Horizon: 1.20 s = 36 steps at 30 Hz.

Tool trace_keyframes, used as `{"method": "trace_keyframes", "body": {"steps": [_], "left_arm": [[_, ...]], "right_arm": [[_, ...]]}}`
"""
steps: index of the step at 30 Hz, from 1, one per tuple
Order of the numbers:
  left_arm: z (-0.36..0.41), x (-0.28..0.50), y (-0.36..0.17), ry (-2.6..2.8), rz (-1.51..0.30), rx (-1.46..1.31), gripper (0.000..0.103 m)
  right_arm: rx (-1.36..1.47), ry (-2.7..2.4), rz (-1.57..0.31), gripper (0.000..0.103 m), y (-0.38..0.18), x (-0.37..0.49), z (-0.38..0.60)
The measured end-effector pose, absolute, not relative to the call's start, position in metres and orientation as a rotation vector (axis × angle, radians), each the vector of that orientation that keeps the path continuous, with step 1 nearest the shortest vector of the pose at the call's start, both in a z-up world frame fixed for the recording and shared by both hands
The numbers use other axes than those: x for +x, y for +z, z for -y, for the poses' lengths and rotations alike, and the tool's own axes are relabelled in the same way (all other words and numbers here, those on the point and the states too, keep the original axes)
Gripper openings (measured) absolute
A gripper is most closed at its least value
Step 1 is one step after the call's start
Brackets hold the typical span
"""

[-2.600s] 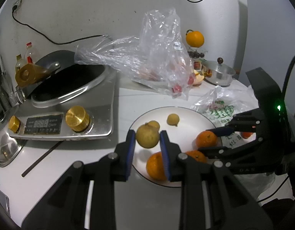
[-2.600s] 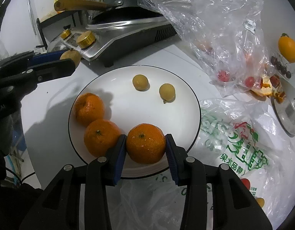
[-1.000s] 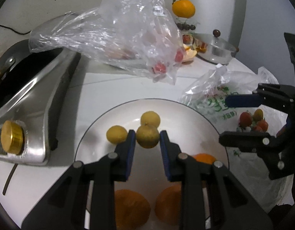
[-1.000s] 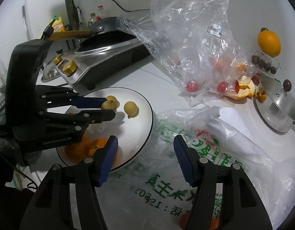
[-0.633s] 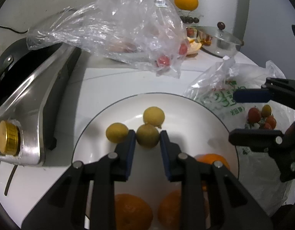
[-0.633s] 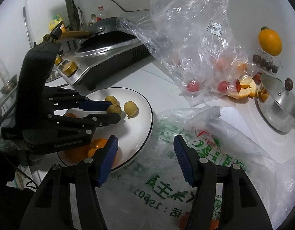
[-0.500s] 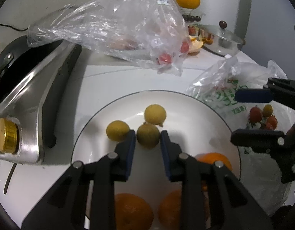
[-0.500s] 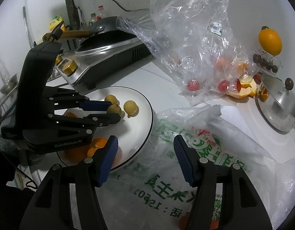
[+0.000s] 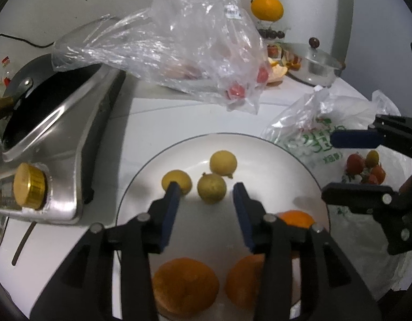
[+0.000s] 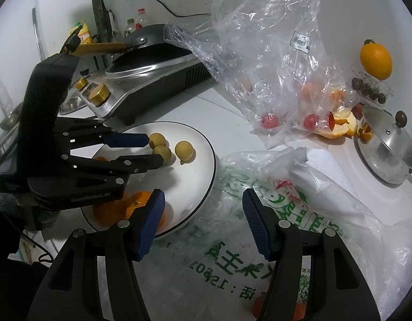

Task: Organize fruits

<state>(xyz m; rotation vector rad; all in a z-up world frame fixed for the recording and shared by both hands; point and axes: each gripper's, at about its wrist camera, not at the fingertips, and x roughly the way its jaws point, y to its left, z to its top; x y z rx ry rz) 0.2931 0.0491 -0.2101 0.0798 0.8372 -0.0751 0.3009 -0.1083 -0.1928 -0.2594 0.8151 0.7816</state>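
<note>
Longan [image 9: 211,188], third of a yellow-brown cluster lying mid-frame on the white plate [image 9: 291,165], is sitting free between the left gripper [image 9: 206,195] jaws, which have just been opening; best practice: withdrawing straight back, without nudging neighbours; right gripper [image 10: 203,214] is hovering apart, empty, over the printed bag [image 10: 299,200].

The white plate [image 9: 272,157] has bare room at its far side and middle; three small yellow fruits [image 9: 211,188] crowd its centre-left and oranges [image 9: 185,281] fill its near edge. The stove [image 9: 72,144] walls the left, a clear plastic bag [image 9: 195,40] overhangs behind, and a printed bag [image 10: 299,214] covers the counter to the right.
</note>
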Motion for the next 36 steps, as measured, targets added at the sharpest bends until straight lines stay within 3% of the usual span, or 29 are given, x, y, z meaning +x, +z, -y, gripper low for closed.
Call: {"method": "trace_keyframes", "body": {"steps": [11, 13, 14, 36], "left_arm": [[-0.048, 0.254, -0.178, -0.066, -0.746, 0.058, 0.045], [-0.043, 0.241, -0.17, -0.086, -0.707, 0.028, 0.063], [-0.041, 0.236, -0.167, -0.091, -0.696, 0.024, 0.064], [0.063, 0.199, -0.168, -0.241, -0.684, 0.084, 0.064]], "right_arm": [[-0.259, 0.753, -0.781, 0.064, -0.179, 0.284, 0.117], [-0.252, 0.741, -0.772, 0.064, -0.175, 0.28, 0.123], [-0.249, 0.735, -0.769, 0.064, -0.174, 0.278, 0.126], [-0.195, 0.584, -0.762, 0.064, -0.168, 0.231, 0.227]]}}
